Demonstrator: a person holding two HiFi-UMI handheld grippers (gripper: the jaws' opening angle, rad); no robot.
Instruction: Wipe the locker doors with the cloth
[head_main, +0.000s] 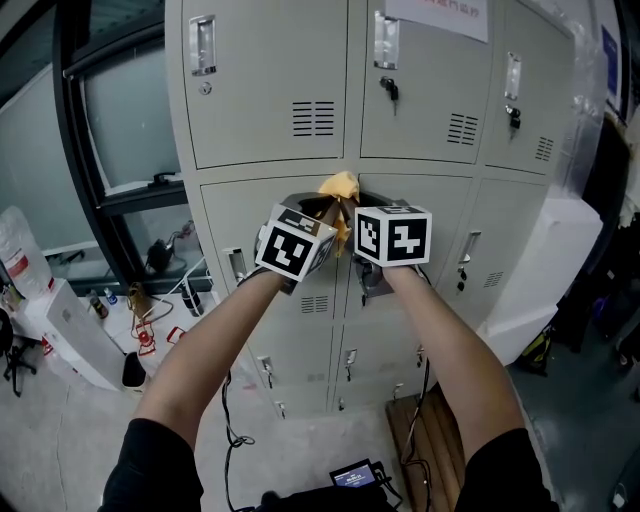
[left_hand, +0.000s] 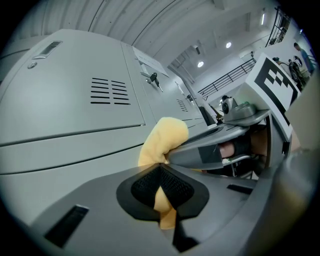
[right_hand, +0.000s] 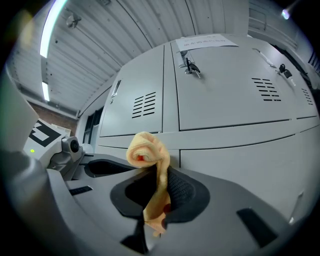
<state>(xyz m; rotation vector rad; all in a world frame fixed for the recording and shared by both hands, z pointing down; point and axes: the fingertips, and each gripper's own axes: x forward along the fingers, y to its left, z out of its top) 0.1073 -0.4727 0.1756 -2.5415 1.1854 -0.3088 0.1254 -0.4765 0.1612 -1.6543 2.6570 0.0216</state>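
Reaching forward from the near edge of the head view, the left forearm (head_main: 212, 345) and right forearm (head_main: 445, 345) are stretching out almost straight and converging. They are bringing the left gripper (head_main: 322, 213) and right gripper (head_main: 350, 218) together, tips nearly touching, with their marker cubes side by side.

Both tools are pinching the yellow cloth (head_main: 340, 186). Each gripper view is showing its own jaws closed down on a thin fold, with the rest of the cloth bunching up in a soft roll beyond the tips.

That bunch is sitting at the far side of the grippers, in front of the grey locker doors (head_main: 270, 80), about where the upper row is meeting the row below. Whether it is pressing on the metal cannot be told.

Wiping itself does not appear to be under way yet. This looks like the cloth being gathered or passed between the tools. The next move is likely calling for one gripper to let go and the other to push the bunch against a door and sweep across it.
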